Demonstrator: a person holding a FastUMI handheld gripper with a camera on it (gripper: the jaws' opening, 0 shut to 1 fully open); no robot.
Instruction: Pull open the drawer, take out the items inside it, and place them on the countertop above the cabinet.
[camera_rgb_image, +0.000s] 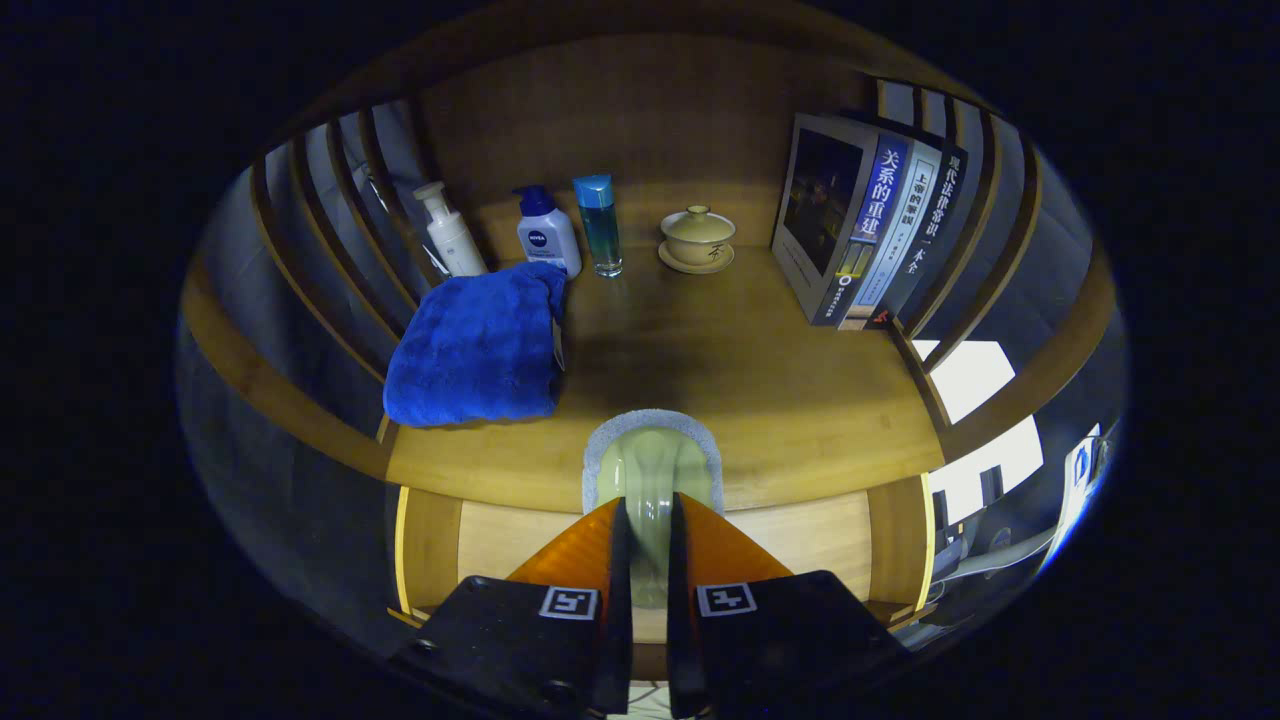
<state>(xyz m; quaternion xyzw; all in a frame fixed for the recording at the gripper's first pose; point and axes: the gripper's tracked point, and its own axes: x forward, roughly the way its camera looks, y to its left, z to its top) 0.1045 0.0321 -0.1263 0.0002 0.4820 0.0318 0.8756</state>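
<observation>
gripper view: fingers (648, 530) pinch a sponge (652, 470) (over the countertop (800, 400) edge).

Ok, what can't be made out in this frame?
- Held item: the gripper is shut on a greenish thing with a grey rim; the fingers cover its lower part, so what it is stays unclear.
- Drawer: the gripper body hides its inside, so any leftover contents can't be judged.
- White bottle: the blue towel hides its base.
</observation>
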